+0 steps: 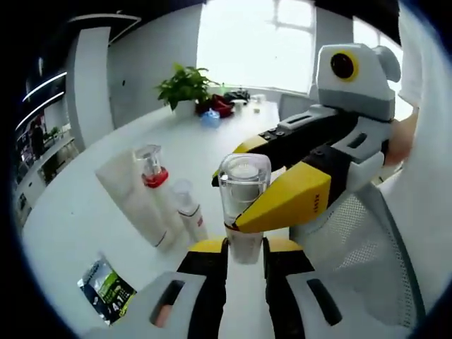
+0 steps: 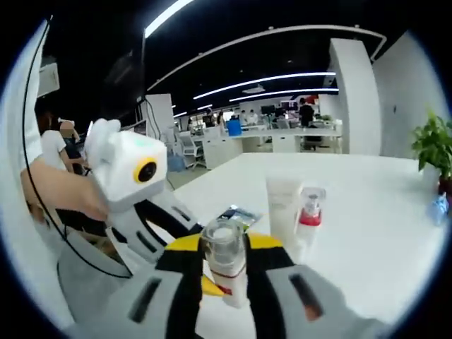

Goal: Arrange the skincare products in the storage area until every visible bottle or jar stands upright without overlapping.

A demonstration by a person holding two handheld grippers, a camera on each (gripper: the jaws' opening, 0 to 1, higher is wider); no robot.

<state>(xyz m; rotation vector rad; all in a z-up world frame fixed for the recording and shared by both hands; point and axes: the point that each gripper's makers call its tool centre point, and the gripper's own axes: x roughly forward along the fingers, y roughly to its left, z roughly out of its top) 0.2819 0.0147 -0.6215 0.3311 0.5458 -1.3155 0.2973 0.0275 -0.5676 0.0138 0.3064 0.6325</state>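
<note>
I read no label on clear-capped bottle [image 1: 242,205]; upright, cap up, near bench [image 1: 85,212] edge; my left gripper [image 1: 245,248] and right gripper [image 2: 224,263] both clenched on it.

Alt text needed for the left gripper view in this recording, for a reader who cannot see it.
A clear-capped bottle stands upright between the left gripper jaws, while the right gripper reaches in and touches it from the right. Further left on the white table stand a white tube, a red-collared pump bottle and a small bottle.
</note>
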